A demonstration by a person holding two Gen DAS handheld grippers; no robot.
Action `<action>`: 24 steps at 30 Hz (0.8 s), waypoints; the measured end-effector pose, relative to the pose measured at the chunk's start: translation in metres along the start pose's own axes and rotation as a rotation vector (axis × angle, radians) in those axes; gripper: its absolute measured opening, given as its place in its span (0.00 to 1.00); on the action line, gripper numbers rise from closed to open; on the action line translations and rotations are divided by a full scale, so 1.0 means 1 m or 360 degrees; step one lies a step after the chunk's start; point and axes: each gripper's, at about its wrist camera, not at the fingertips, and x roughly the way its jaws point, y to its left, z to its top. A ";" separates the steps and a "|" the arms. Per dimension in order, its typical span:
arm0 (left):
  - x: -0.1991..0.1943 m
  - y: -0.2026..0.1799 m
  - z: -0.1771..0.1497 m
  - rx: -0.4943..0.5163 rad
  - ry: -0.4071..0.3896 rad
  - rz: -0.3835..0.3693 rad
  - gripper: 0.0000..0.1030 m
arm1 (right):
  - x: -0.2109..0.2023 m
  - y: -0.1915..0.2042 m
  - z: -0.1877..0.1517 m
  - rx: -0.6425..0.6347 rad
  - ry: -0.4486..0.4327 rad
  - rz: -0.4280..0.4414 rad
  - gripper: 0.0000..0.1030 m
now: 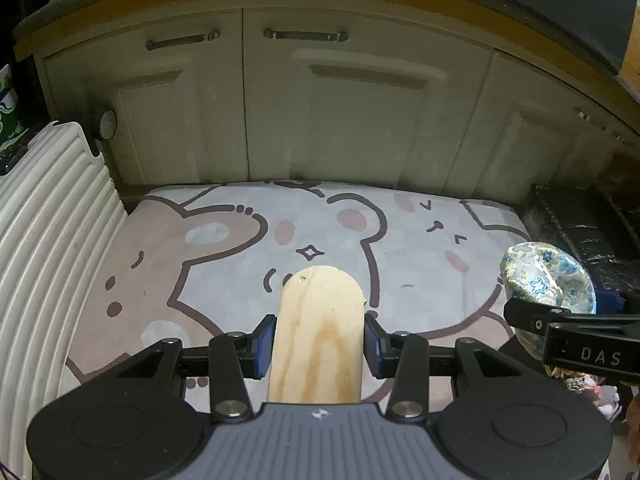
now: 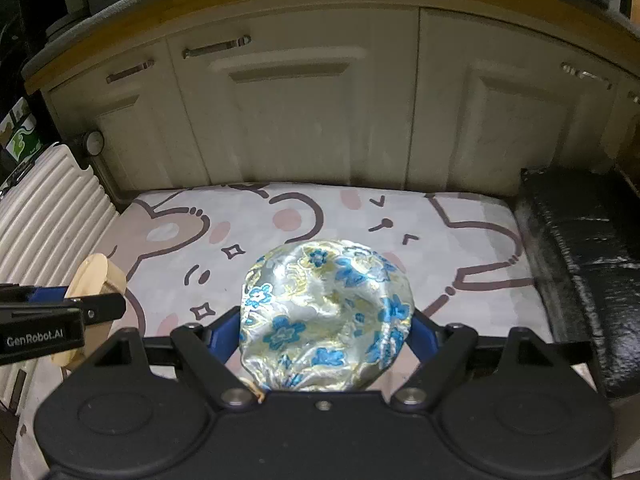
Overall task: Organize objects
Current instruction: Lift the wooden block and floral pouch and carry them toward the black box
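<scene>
My left gripper point(image 1: 319, 346) is shut on a pale wooden piece with a rounded end point(image 1: 318, 332), held above the cartoon bear mat point(image 1: 224, 240). The same wooden piece shows at the left of the right wrist view point(image 2: 94, 280). My right gripper point(image 2: 326, 332) is shut on a silky pouch with blue flowers point(image 2: 326, 316), held above the mat point(image 2: 460, 240). The pouch also shows at the right of the left wrist view point(image 1: 548, 280). The two grippers are side by side, left one to the left.
Cream cabinet doors point(image 1: 320, 112) with metal handles stand behind the mat. A white ribbed suitcase point(image 1: 44, 240) lies along the left. A black wrapped object point(image 2: 588, 272) lies along the right edge of the mat.
</scene>
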 end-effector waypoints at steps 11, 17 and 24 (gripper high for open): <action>-0.022 -0.005 -0.011 -0.0008 -0.0022 -0.0028 0.44 | -0.027 -0.010 -0.013 -0.0004 -0.0014 -0.0016 0.82; -0.032 -0.012 -0.015 0.0009 -0.0033 -0.0040 0.44 | -0.037 -0.017 -0.019 -0.0008 -0.0017 -0.0018 0.82; -0.042 -0.027 -0.014 0.0059 -0.0059 -0.0113 0.44 | -0.054 -0.034 -0.021 -0.0009 -0.0053 0.0001 0.82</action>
